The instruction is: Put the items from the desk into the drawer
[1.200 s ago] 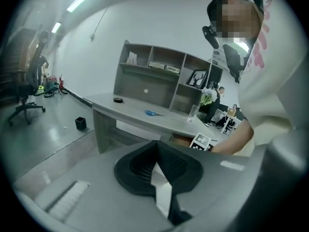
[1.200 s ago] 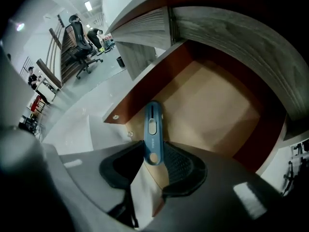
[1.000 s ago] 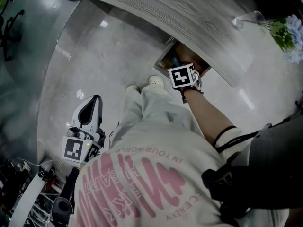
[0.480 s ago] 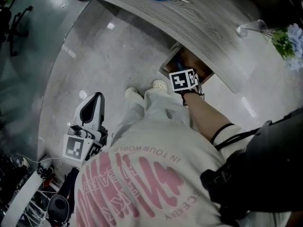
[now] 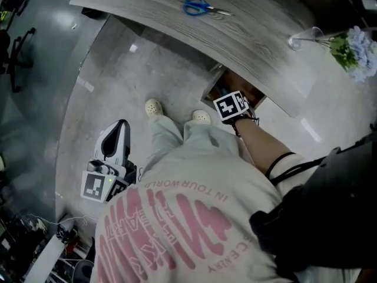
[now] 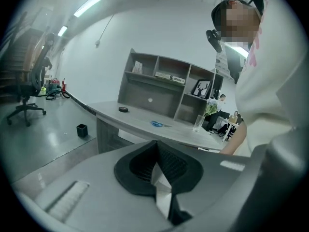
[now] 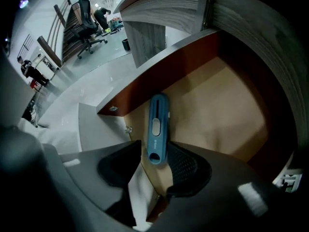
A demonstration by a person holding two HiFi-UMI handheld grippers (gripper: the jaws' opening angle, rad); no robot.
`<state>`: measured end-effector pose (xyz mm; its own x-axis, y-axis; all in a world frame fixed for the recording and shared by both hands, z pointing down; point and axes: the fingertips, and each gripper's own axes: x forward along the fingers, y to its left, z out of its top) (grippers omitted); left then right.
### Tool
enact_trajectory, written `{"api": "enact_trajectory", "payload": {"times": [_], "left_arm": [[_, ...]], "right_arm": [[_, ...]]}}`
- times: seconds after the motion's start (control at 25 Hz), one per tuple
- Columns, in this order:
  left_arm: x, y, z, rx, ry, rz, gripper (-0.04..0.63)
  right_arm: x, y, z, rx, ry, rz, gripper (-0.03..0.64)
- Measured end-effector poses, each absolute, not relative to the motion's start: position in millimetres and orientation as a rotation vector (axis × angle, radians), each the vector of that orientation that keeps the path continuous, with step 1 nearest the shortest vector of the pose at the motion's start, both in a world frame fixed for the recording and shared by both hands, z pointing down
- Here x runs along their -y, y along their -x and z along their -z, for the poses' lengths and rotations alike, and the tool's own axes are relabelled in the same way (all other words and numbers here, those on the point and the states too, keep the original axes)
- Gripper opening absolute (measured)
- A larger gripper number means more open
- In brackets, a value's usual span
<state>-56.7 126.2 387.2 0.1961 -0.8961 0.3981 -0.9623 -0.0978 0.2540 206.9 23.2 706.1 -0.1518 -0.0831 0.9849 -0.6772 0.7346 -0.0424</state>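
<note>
A blue utility knife (image 7: 158, 127) lies lengthwise inside the open wooden drawer (image 7: 217, 115), its near end between the jaws of my right gripper (image 7: 154, 166). Those jaws have just been opening and now stand apart, loose around the knife. In the head view the right gripper's marker cube (image 5: 231, 107) hangs over the drawer (image 5: 213, 86) under the desk edge. Blue scissors (image 5: 203, 6) rest on the grey desk (image 5: 259, 34). My left gripper (image 5: 118, 131) hangs low beside the person's left leg, shut and empty, aimed toward the desk (image 6: 140, 122).
A glass vase (image 5: 306, 37) with flowers (image 5: 353, 52) stands at the desk's right end. A small black round thing (image 6: 123, 109) and a grey shelf unit (image 6: 169, 88) sit on the desk. A black bin (image 6: 81, 130) stands on the floor; an office chair (image 6: 29, 91) farther left.
The right gripper stays at the drawer while the head view tilts, showing more of the desk. The person's left foot has stepped outward. The left gripper has lifted slightly.
</note>
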Motion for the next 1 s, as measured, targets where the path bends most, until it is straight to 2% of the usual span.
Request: {"api": "enact_trajectory", "payload": {"times": [0.16, 0.32, 0.6, 0.72, 0.84, 0.88, 1.0], "left_arm": [[-94.5, 79.0, -388.3, 1.645, -2.123, -0.151, 0.02], [-63.7, 108.7, -379.2, 1.581, -2.201, -0.169, 0.02], [-26.1, 169.3, -365.2, 1.472, -2.311, -0.203, 0.02], [-4.1, 182.8, -362.5, 1.374, -2.368, -0.204, 0.02], [14.3, 183.1, -356.9, 1.287, -2.439, -0.225, 0.02], [20.6, 182.0, -354.0, 1.264, -2.459, -0.221, 0.02], [38.1, 177.3, -345.3, 1.176, -2.517, -0.199, 0.02]], "right_arm": [[-18.9, -211.8, -707.0, 1.584, -0.605, -0.661, 0.184], [-20.3, -206.8, -709.5, 1.544, -0.645, -0.754, 0.259], [-17.6, -204.5, -683.2, 1.478, -0.899, -0.948, 0.27], [-3.6, -207.1, -649.7, 1.482, -1.083, -0.925, 0.206], [5.9, -203.9, -614.9, 1.514, -1.271, -0.945, 0.03], [7.4, -203.0, -601.8, 1.527, -1.331, -0.958, 0.008], [13.5, -194.7, -556.3, 1.603, -1.506, -1.018, 0.006]]}}
